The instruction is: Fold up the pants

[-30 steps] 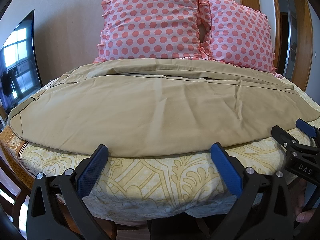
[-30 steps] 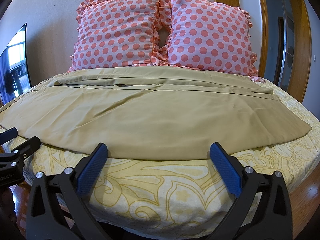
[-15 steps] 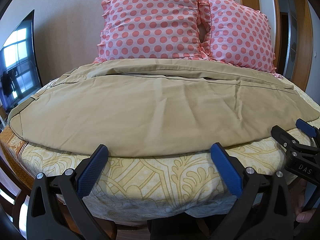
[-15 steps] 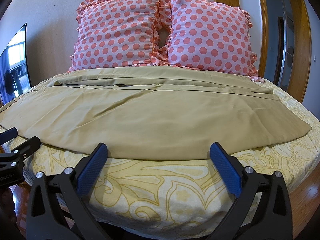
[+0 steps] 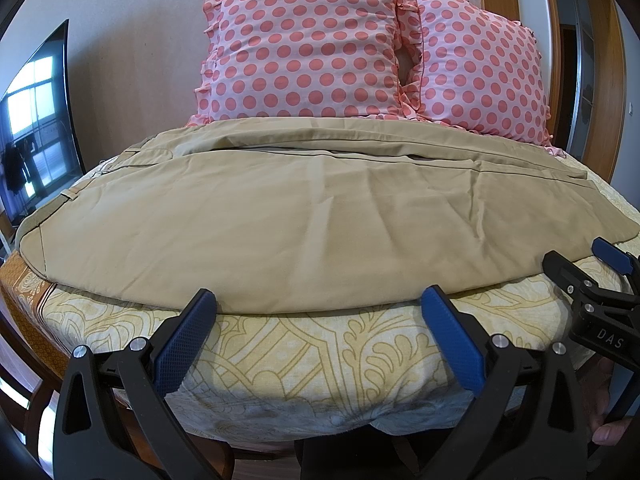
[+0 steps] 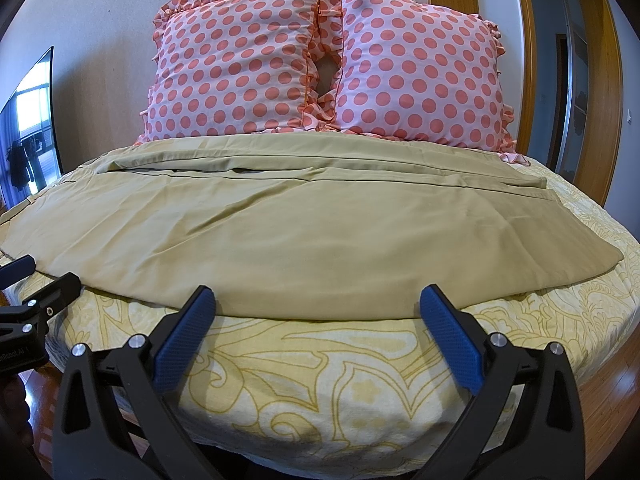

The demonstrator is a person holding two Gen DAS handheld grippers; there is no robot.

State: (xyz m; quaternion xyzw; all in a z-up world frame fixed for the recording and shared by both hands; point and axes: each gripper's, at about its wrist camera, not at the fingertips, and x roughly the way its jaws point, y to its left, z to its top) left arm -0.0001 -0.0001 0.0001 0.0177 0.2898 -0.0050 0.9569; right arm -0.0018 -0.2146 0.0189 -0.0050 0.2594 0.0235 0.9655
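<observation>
Tan pants point(image 5: 312, 216) lie flat across the bed, waistband at the left, leg ends at the right; they also show in the right wrist view point(image 6: 280, 236). The legs lie side by side with a seam gap along the far side. My left gripper point(image 5: 320, 312) is open and empty, just short of the pants' near edge. My right gripper point(image 6: 318, 308) is open and empty at the same edge, further right. Each gripper shows in the other's view: the right one point(image 5: 580, 264) at the right, the left one point(image 6: 36, 280) at the left.
The bed point(image 5: 312, 352) has a yellow patterned sheet. Two pink polka-dot pillows point(image 6: 320, 68) stand against the wall behind the pants. A dark screen point(image 5: 36, 120) is at the left, a wooden door frame point(image 6: 600, 92) at the right.
</observation>
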